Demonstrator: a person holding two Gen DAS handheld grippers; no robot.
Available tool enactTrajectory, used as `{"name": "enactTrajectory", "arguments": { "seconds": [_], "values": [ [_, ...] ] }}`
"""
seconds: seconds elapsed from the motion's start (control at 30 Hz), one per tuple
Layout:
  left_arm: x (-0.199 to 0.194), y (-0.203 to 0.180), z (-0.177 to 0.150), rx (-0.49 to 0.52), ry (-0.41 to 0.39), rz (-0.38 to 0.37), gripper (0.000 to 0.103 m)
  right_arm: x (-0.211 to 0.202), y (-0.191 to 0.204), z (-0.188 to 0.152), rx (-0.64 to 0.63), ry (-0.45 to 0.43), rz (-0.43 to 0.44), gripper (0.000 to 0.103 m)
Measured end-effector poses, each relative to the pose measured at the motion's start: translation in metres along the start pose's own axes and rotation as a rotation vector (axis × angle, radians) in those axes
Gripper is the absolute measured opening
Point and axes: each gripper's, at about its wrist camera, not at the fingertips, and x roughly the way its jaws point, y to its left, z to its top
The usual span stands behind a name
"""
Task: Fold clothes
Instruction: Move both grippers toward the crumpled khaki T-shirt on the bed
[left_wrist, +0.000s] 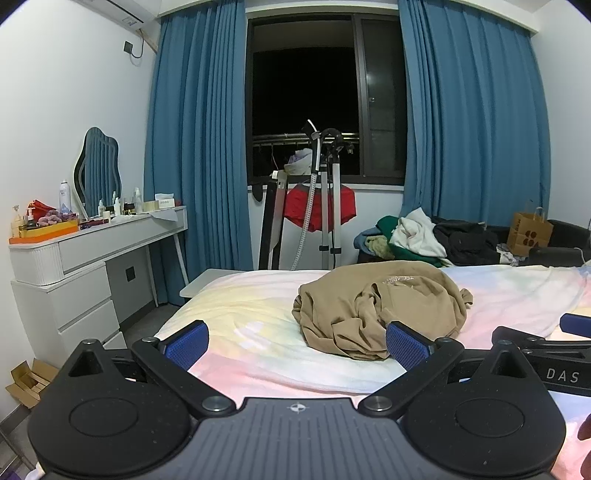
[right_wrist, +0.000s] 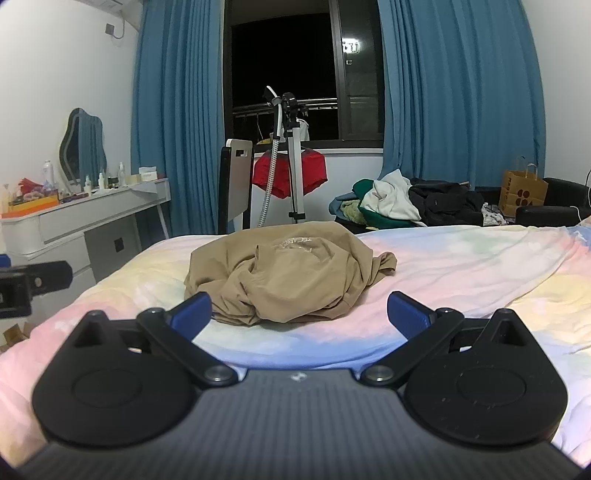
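A tan garment (left_wrist: 380, 310) lies crumpled in a heap on the pastel bed sheet (left_wrist: 258, 325); the right wrist view has the same tan garment (right_wrist: 288, 273) just ahead on the bed sheet (right_wrist: 461, 266). My left gripper (left_wrist: 297, 345) hovers open above the sheet, its right pad near the heap's front edge and nothing between its fingers. My right gripper (right_wrist: 299, 312) is open too, low over the sheet, with the heap's near edge just beyond its fingertips. Part of the right gripper (left_wrist: 535, 345) shows at the right edge of the left wrist view.
A white dressing table (left_wrist: 92, 251) crowded with bottles stands left of the bed. Beyond the bed's far edge stand a garment steamer (left_wrist: 325, 199) with a red cloth and a pile of clothes (left_wrist: 424, 236) beside a paper bag (left_wrist: 528, 232). Cardboard boxes (left_wrist: 29, 380) lie on the floor.
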Motion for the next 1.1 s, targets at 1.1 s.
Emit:
{"name": "enactTrajectory", "arguments": {
  "seconds": [1.1],
  "values": [
    [-0.016,-0.003,0.003,-0.138,0.031,0.015,0.103,-0.005,-0.021,0.016,0.059,-0.001,0.073,0.103]
  ]
}}
